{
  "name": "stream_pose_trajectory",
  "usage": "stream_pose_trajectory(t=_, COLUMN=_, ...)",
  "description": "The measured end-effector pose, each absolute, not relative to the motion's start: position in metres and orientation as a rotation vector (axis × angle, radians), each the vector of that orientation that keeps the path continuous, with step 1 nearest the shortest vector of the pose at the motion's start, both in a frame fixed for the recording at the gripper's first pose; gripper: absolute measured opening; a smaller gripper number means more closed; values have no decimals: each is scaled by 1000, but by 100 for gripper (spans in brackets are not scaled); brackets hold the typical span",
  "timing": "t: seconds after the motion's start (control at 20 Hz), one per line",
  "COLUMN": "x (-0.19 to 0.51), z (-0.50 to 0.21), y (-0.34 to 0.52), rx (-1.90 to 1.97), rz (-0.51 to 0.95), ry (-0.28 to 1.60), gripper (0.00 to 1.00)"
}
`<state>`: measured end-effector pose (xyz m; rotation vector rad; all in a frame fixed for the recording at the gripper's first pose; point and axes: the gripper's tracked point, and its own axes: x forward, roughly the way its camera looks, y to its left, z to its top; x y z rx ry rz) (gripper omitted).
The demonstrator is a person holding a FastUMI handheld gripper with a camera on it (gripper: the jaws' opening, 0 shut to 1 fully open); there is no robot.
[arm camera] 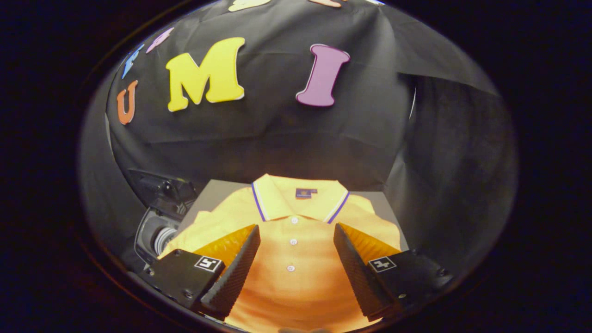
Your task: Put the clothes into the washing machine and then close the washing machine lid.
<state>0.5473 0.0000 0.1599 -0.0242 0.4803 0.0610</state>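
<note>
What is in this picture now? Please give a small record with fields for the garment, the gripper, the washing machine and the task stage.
garment: orange polo shirt with striped collar, lying flat on grey table
gripper: gripper open, fingers apart over the shirt's button placket
washing machine: dark washing machine beside the table, beyond one finger
task stage: shirt not yet grasped

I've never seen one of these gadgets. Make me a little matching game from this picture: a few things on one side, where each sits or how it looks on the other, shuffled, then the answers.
Things:
1. polo shirt
2. collar
3. washing machine
4. gripper

Descriptions:
A. dark, beyond the shirt's sleeve, beside one finger
B. jaws open, one finger on each side of the button row
C. orange, spread flat, front up
D. edged with a blue and white stripe

Pairs: 1-C, 2-D, 3-A, 4-B
</note>
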Motion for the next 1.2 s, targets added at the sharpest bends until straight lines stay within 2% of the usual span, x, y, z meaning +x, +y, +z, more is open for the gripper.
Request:
stream_pose_trajectory(t=0.2, x=550, z=127, y=-2, rx=-17, rz=56, ry=581, gripper=100)
stream_pose_trajectory(t=0.3, x=551, z=127, y=0, rx=21, rz=61, ry=577, gripper=98)
stream_pose_trajectory(t=0.35, x=551, z=127, y=0, rx=26, rz=64, ry=569, gripper=94)
stream_pose_trajectory(t=0.7, x=551, z=126, y=0, rx=15, rz=84, ry=622, gripper=93)
stream_pose_trajectory(t=0.8, x=552, z=125, y=0, rx=5, rz=87, ry=632, gripper=89)
stream_pose_trajectory(t=0.9, x=554, z=127, y=-3, rx=18, rz=77, ry=615, gripper=84)
stream_pose_trajectory(t=0.95, x=553, z=125, y=-4, rx=10, rz=81, ry=607, gripper=67)
stream_pose_trajectory(t=1.1, x=552, z=127, y=-3, rx=10, rz=89, ry=581, gripper=52)
stream_pose_trajectory(t=1.2, x=553, z=128, y=-4, rx=20, rz=93, ry=558, gripper=34)
